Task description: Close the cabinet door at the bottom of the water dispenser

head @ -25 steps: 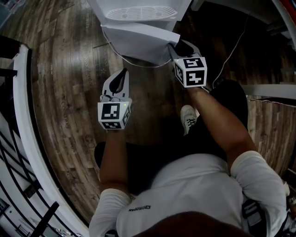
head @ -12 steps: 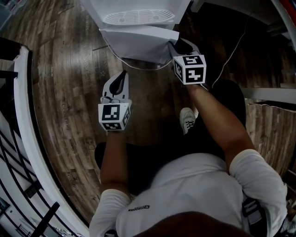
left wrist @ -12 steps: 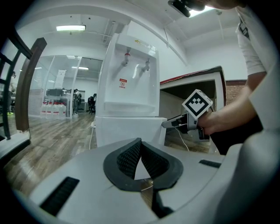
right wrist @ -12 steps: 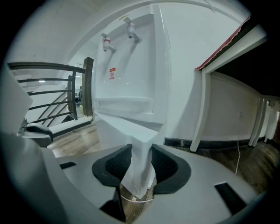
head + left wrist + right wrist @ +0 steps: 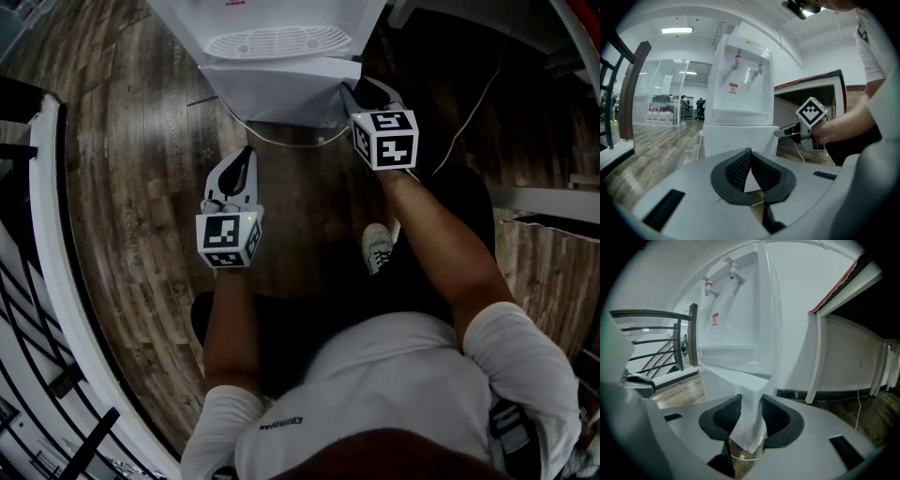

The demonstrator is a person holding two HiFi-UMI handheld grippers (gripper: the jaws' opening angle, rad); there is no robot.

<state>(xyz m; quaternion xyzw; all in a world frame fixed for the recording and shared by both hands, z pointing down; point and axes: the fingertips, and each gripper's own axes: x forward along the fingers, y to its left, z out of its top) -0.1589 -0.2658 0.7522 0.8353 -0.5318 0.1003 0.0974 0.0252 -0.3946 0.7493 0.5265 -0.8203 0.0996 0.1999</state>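
Note:
The white water dispenser stands at the top of the head view, its bottom cabinet door standing partly ajar. My right gripper is at the door's free right edge. In the right gripper view the door edge runs between the pads, which have just been closing and now press on it from both sides. My left gripper hangs over the wooden floor in front of the dispenser, shut and empty, apart from the door. The left gripper view also shows the right gripper at the door's corner.
A white cable loops on the floor under the door. A black and white railing curves along the left. A white low cabinet stands at the right, and the person's shoe is behind the right gripper.
The door has swung a little nearer the dispenser body, with the right gripper going along on its edge. The left gripper has stayed where it was.

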